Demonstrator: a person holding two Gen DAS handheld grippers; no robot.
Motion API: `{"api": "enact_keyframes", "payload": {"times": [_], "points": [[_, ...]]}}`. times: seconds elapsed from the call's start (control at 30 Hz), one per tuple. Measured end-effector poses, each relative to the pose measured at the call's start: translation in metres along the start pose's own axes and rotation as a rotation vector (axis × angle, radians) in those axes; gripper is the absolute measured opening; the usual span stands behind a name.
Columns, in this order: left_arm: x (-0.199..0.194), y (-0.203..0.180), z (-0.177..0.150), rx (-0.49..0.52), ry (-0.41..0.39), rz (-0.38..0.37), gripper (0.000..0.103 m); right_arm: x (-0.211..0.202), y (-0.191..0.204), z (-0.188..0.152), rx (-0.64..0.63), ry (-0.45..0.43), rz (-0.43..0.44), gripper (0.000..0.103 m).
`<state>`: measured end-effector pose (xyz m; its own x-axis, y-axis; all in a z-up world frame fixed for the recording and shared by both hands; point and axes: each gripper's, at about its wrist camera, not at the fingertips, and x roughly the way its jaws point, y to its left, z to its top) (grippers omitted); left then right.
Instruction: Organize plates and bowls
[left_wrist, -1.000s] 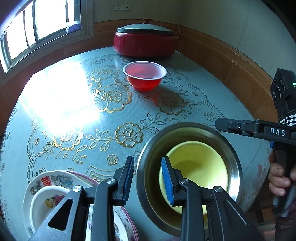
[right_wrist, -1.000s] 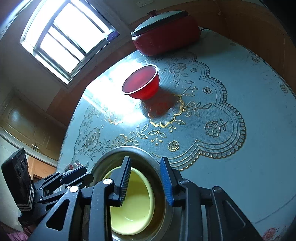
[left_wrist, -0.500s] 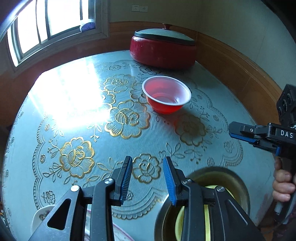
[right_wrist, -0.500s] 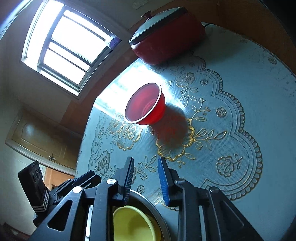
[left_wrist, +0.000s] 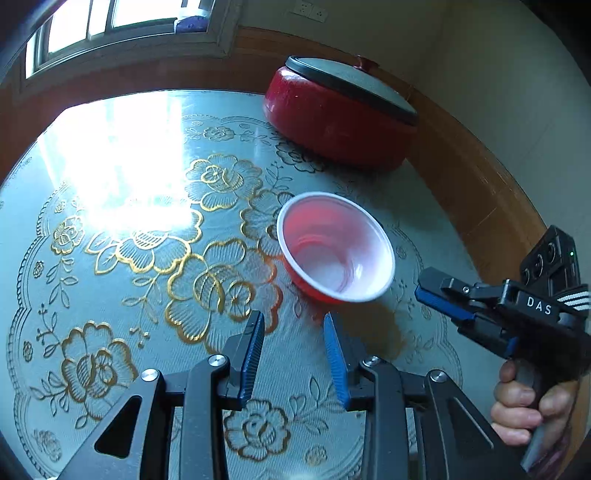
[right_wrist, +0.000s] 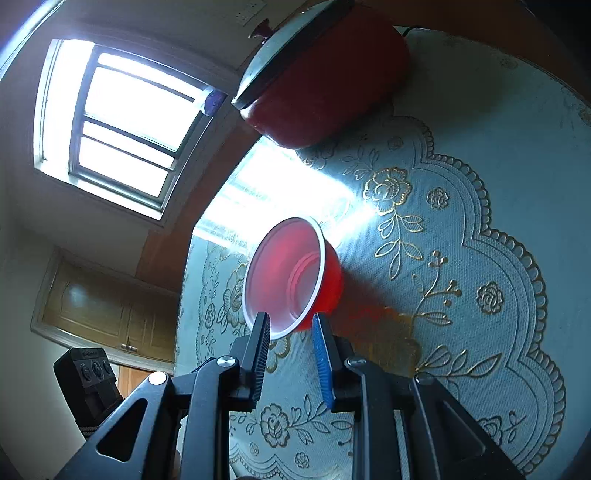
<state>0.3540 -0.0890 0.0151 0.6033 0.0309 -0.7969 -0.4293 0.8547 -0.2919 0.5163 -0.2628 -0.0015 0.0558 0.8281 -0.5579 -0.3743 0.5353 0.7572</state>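
The right gripper (right_wrist: 290, 325) is reaching toward the red bowl (right_wrist: 291, 273) with its jaws a narrow gap apart and nothing between them; they have just been closing. Its fingertips (right_wrist: 263, 325) are sitting just short of the bowl's near white rim, not visibly touching it. The left gripper (left_wrist: 291, 325) is also pointing at the red bowl (left_wrist: 334, 247) from its own side, jaws a modest gap apart and empty, with bare cloth showing between the pads (left_wrist: 334, 350).

The bowl is standing upright toward the far side of the round table (left_wrist: 92, 258), on the gold-flowered cloth, near the big red lidded pot (left_wrist: 332, 122) that is sitting at the far edge by the wall. The person's hand (left_wrist: 528, 406) is wrapping the right gripper's handle near the table's right edge.

Judging by its thin white lip, ribbed translucent wall and the red glow it is throwing on the cloth, the bowl looks like a light disposable plastic one: flexible, smooth, not brittle. It will probably skate away if nudged and buckle if squeezed hard. The sensible hold is likely a gentle pinch over the rim, one pad inside and one outside, at the edge nearest the right gripper.
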Motion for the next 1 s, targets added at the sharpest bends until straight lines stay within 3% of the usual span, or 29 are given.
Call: {"api": "enact_keyframes", "payload": {"times": [0.23, 0.4, 0.5, 0.57, 0.6, 1.0], "points": [[0.022, 0.018, 0.023, -0.09, 0.008, -0.023, 0.041, 0.02, -0.016, 0.018, 0.047, -0.015, -0.044, 0.023], [0.035, 0.023, 0.032, -0.116, 0.016, -0.036, 0.039, 0.028, -0.013, 0.025, 0.027, -0.027, -0.07, 0.01], [0.043, 0.026, 0.038, -0.147, 0.022, -0.072, 0.03, 0.035, -0.013, 0.028, 0.02, -0.015, -0.077, 0.007], [0.051, 0.026, 0.039, -0.163, 0.048, -0.084, 0.015, 0.038, -0.012, 0.028, 0.015, -0.014, -0.079, 0.006], [0.052, 0.025, 0.039, -0.163, 0.054, -0.09, 0.012, 0.038, -0.01, 0.027, 0.005, -0.014, -0.079, 0.006], [0.005, 0.008, 0.004, -0.075, 0.021, -0.086, 0.011, -0.002, 0.009, -0.007, -0.064, -0.022, -0.061, 0.006]]}}
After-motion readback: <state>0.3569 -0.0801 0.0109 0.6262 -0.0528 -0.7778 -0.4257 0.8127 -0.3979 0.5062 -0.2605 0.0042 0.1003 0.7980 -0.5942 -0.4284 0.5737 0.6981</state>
